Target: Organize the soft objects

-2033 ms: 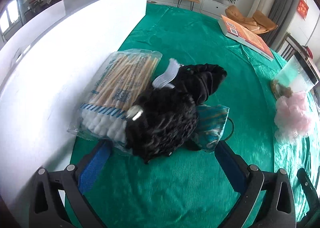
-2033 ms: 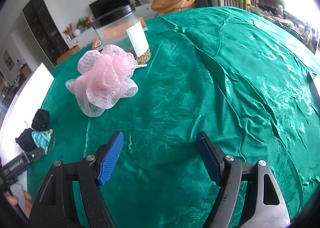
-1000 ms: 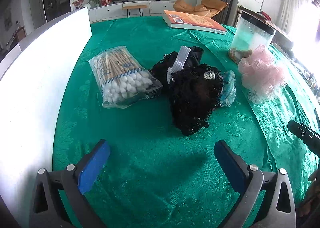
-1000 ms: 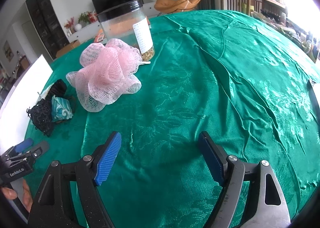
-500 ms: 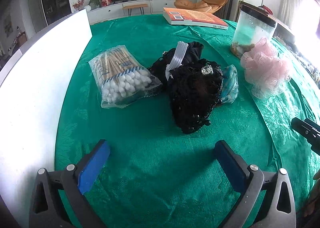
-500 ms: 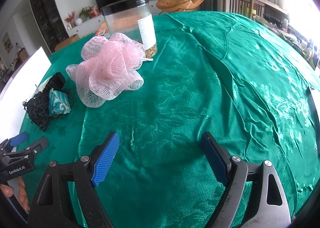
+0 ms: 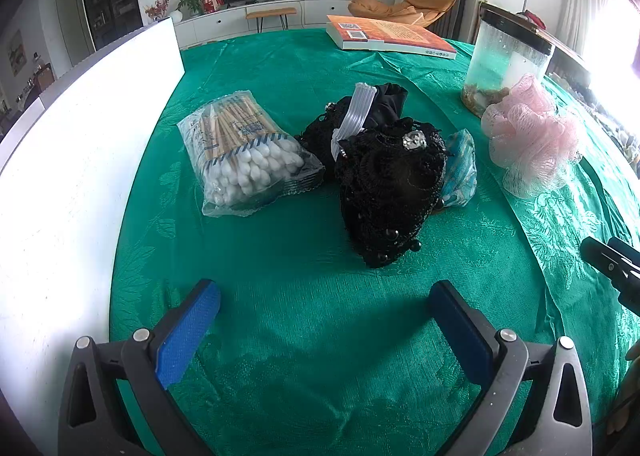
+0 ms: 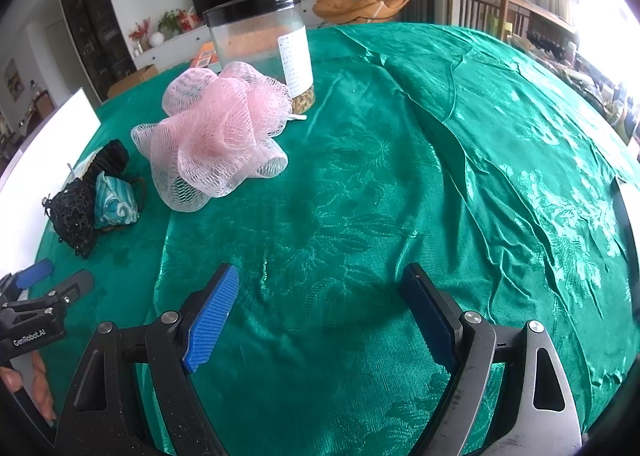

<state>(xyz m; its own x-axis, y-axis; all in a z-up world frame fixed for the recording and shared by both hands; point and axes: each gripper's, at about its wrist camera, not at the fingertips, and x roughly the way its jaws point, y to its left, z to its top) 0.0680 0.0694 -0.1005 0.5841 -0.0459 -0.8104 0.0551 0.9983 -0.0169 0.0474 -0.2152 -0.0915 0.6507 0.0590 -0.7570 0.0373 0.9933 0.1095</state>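
A pink mesh bath puff [image 7: 530, 144] [image 8: 216, 136] lies on the green tablecloth beside a clear jar. A black lace bundle [image 7: 390, 192] [image 8: 74, 212], a black cloth [image 7: 384, 100] with a white strap, and a teal patterned pouch [image 7: 460, 172] [image 8: 114, 202] lie together mid-table. A bag of cotton swabs [image 7: 244, 152] lies left of them. My left gripper [image 7: 324, 320] is open and empty, short of the black bundle. My right gripper [image 8: 320, 308] is open and empty, short of the puff and to its right.
A clear jar with a black lid [image 7: 508, 64] [image 8: 262, 52] stands behind the puff. An orange book [image 7: 388, 38] lies at the far edge. A white board [image 7: 72, 160] stands along the left. The left gripper's tip shows in the right wrist view [image 8: 40, 288].
My left gripper has pulled back from the black bundle and swung right. My right gripper has edged closer to the puff. Both stay open.
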